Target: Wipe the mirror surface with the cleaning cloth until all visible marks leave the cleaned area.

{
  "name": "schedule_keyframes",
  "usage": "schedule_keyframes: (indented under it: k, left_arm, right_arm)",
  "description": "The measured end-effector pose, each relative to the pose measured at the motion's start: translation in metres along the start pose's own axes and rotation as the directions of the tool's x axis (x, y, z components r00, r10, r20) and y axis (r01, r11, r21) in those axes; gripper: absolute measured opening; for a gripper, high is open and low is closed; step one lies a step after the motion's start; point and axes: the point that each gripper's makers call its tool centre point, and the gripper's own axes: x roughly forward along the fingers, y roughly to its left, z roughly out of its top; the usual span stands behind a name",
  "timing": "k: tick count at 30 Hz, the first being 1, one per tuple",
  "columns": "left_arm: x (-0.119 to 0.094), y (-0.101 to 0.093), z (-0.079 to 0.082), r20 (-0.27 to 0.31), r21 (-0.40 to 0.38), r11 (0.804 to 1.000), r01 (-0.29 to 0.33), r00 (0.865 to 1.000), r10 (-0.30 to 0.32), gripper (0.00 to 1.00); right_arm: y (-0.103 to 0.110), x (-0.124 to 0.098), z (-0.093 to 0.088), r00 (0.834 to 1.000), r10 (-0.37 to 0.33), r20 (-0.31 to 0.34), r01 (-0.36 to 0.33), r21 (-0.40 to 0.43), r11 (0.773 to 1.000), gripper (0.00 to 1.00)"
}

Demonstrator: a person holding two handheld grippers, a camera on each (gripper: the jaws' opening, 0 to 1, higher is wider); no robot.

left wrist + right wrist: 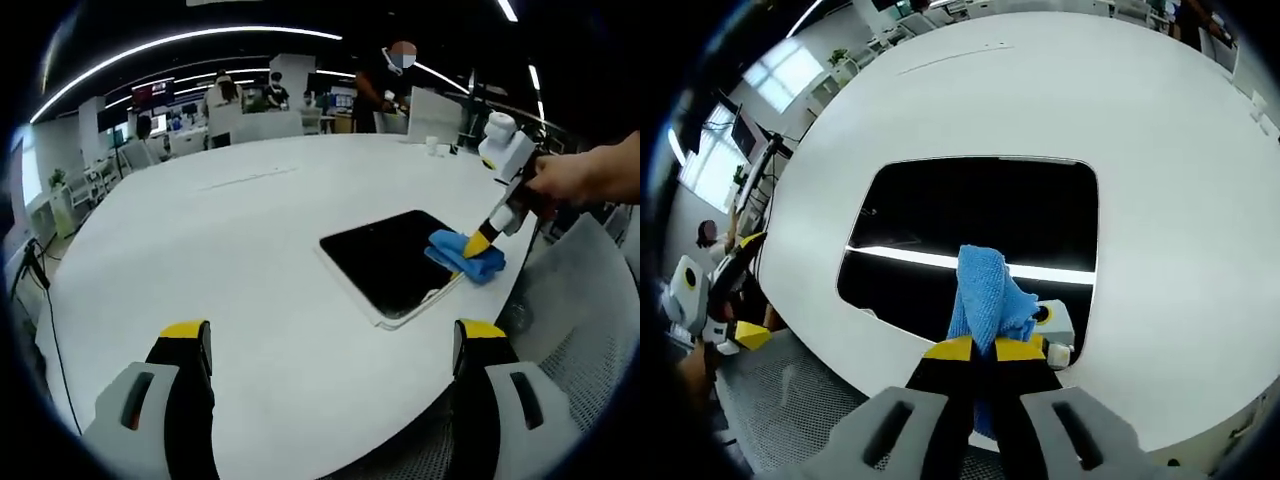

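A dark rectangular mirror (392, 258) (970, 225) in a white frame lies flat on the round white table (240, 250) (1160, 160). A blue cleaning cloth (986, 295) (464, 255) rests bunched on the mirror's near corner. My right gripper (986, 349) is shut on the blue cloth, its yellow-tipped jaws pressed together around it; in the left gripper view this gripper (481, 240) comes in from the right, held by a hand (580, 175). My left gripper (330, 335) stands open above bare table, well short of the mirror, with nothing between its jaws.
A grey mesh chair (570, 340) (790, 400) stands at the table's edge beside the mirror. Small white items (438, 147) sit at the table's far side. People (390, 85) and desks fill the office behind. The left gripper (710, 300) shows at the left edge of the right gripper view.
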Motion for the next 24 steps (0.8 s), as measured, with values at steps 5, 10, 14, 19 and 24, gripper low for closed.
schedule_keyframes:
  k: [5, 10, 14, 19, 24]
  left_arm:
    - [0.000, -0.001, 0.001, 0.012, -0.015, 1.000, 0.012, 1.000, -0.012, 0.99]
    - [-0.002, -0.004, 0.002, 0.016, -0.012, 1.000, 0.012, 1.000, -0.012, 0.99]
    - [-0.001, -0.006, 0.002, 0.008, 0.003, 1.000, 0.019, 1.000, -0.019, 0.99]
    - [-0.001, -0.007, 0.001, 0.000, 0.009, 1.000, 0.024, 1.000, -0.024, 0.99]
    - [-0.001, -0.008, 0.001, -0.006, 0.008, 1.000, 0.031, 1.000, -0.031, 0.99]
  right_arm:
    - [-0.006, -0.002, -0.002, 1.000, -0.006, 0.000, 0.006, 0.000, 1.000, 0.00]
    - [-0.015, -0.005, -0.002, 1.000, -0.009, 0.006, 0.008, 0.019, 1.000, 0.00]
    - [-0.020, -0.005, -0.001, 1.000, -0.015, 0.008, 0.015, 0.031, 0.999, 0.00]
    - [-0.029, -0.007, -0.003, 1.000, -0.027, 0.013, 0.027, 0.036, 0.999, 0.00]
    - [-0.038, -0.010, -0.004, 0.999, -0.033, 0.016, 0.032, 0.051, 0.998, 0.00]
